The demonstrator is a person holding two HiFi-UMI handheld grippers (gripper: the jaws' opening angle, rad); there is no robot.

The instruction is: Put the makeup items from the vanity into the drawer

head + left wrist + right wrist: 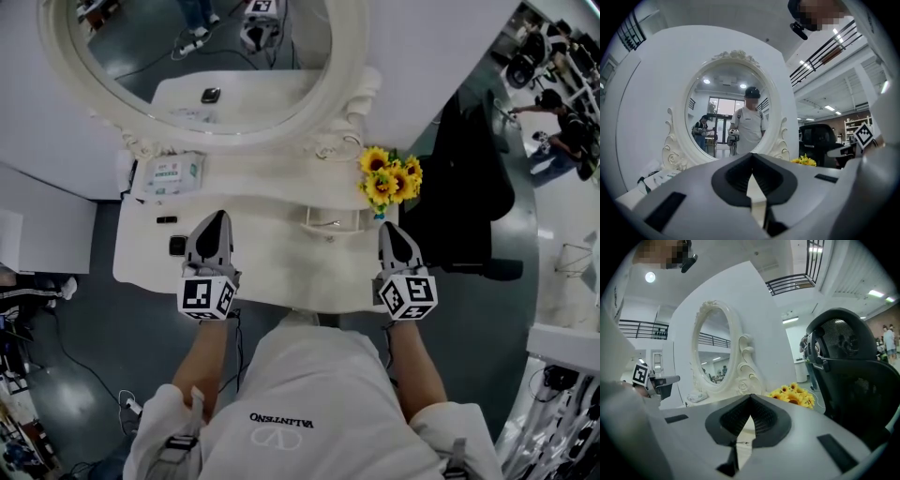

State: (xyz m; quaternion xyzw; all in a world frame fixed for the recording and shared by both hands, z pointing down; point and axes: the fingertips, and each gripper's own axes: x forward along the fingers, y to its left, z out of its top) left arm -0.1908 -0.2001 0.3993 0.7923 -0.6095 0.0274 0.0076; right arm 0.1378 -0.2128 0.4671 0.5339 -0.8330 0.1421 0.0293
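Head view: the left gripper (217, 221) and right gripper (390, 231) were held side by side over the near edge of the tabletop (281, 267), jaws fully closed with nothing gripped, judged a ready stance. Two makeup items, a small black piece (167, 219) and a black compact (178, 246), were seen just beside the left gripper. The drawer (328, 223) was positioned between both grippers.
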